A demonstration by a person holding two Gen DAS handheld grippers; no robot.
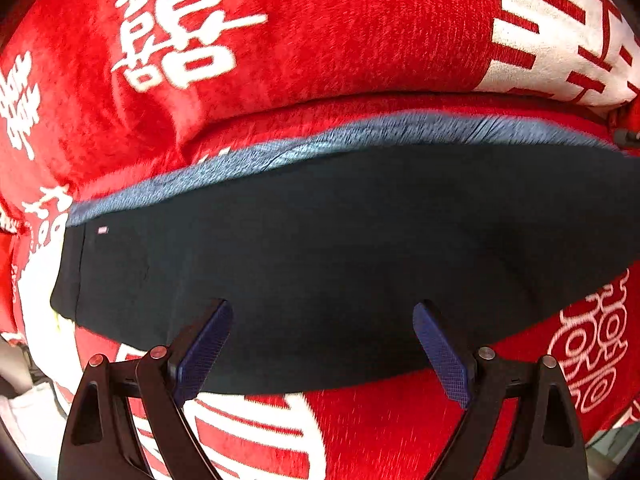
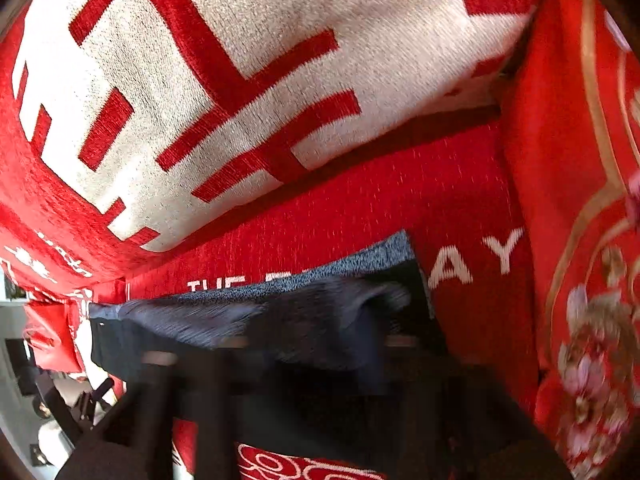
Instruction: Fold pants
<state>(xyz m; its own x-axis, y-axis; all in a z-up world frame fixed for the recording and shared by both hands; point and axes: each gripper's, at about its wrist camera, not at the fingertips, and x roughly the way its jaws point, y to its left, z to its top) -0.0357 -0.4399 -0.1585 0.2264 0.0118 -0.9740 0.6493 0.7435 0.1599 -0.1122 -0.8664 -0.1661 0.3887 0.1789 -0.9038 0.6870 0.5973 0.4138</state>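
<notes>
Dark navy pants [image 1: 340, 248] lie folded across a red sofa seat, with a grey-blue inner fleece edge [image 1: 320, 148] showing along the far side. My left gripper [image 1: 322, 344] is open just above the pants' near edge, its blue pads [image 1: 204, 352] wide apart and empty. In the right wrist view the pants [image 2: 312, 320] are bunched and blurred right in front of the camera. My right gripper [image 2: 304, 360] is blurred and dark against the cloth; I cannot tell how its jaws stand.
A red plush cover with white characters [image 1: 172, 28] drapes the sofa back and seat. A white cushion with red bars [image 2: 240, 80] leans at the back. A red floral cushion [image 2: 580, 280] stands at the right. Floor and room clutter [image 2: 40, 400] show at the left.
</notes>
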